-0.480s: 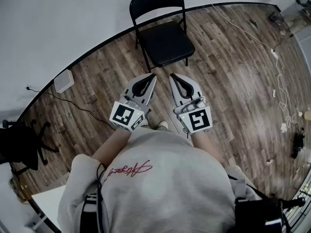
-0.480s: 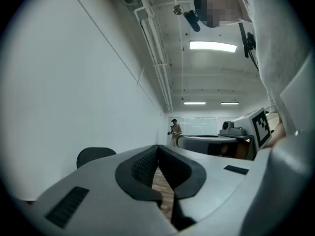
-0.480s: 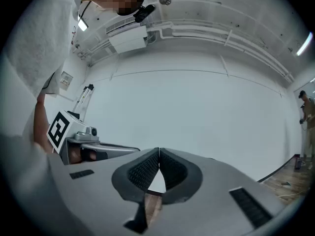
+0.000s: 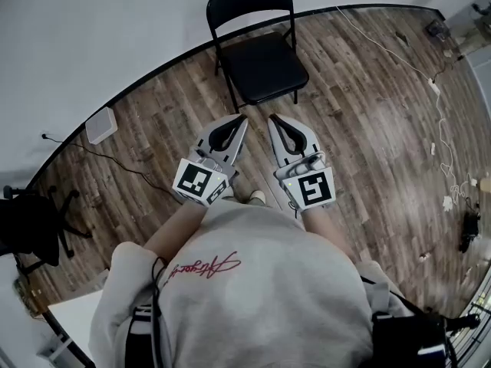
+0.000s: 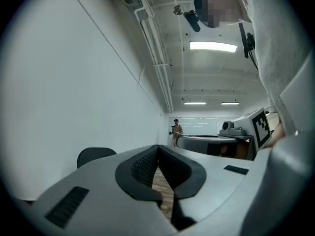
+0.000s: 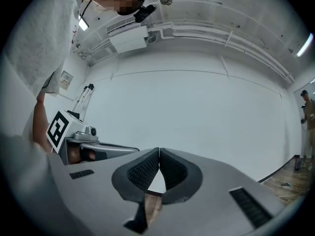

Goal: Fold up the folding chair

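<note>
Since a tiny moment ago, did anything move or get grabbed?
Nothing visibly changed. The folding chair stands unfolded by the wall, untouched. The left hand-held gripper and the right hand-held gripper stay shut and empty, side by side, short of the chair.

Overhead and level views, shared chair (image 4: pixel 265 67)

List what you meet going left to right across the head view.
black office chair → small white box → left gripper → right gripper → white cable. The folding chair spans both grippers, so it is left out.
</note>
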{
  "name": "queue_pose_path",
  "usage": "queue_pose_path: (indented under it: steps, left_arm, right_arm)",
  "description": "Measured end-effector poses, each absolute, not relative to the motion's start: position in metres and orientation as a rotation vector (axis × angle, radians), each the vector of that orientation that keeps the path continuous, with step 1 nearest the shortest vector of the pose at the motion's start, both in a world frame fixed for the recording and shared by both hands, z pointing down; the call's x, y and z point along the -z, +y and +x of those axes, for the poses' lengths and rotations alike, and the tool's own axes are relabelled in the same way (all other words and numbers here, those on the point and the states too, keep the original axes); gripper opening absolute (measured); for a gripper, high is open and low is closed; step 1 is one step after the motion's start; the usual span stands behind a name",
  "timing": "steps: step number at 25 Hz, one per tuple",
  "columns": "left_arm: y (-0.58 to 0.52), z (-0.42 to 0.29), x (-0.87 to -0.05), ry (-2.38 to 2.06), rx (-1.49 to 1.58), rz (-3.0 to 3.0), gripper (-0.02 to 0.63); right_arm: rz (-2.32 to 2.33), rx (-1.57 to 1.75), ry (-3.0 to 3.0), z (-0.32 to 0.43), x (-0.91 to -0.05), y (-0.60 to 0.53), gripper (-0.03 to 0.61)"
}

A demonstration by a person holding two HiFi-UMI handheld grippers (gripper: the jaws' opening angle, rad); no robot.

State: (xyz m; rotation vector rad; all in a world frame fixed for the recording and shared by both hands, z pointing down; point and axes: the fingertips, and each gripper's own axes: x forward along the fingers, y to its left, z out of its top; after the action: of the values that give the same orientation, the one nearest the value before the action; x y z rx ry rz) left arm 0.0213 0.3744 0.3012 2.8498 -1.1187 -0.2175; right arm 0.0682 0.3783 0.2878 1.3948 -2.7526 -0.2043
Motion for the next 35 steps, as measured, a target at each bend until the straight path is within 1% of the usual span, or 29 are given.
queue_pose_path:
  steps: [7, 11, 21, 28, 35]
  left_arm:
    - [0.375, 0.029, -0.298, -1.128, 0.228, 2.851, 0.015]
    - [0.377, 0.037, -0.296, -1.154, 0.237, 2.855, 0.015]
    - [0.37, 0.034, -0.31, -1.287, 0.23, 2.741, 0.015]
    - [0.309, 0.026, -0.316, -1.291, 0.24, 2.748, 0.016]
    - [0.191, 0.008, -0.319, -1.223, 0.228, 2.782, 0.015]
  right_arm:
    - [1.38, 0.383, -2.7, 0.069, -0.28, 0.382, 0.017]
    - [1.387, 0.323, -2.733, 0.079, -0.282, 0.383, 0.018]
    - [1.31, 0.309, -2.779, 0.087, -0.291, 0.368, 0.018]
    - [1.322, 0.322, -2.793, 0.078, -0.298, 0.313, 0.018]
    - [1.367, 0.273, -2.738, 0.06, -0.311, 0.198, 0.018]
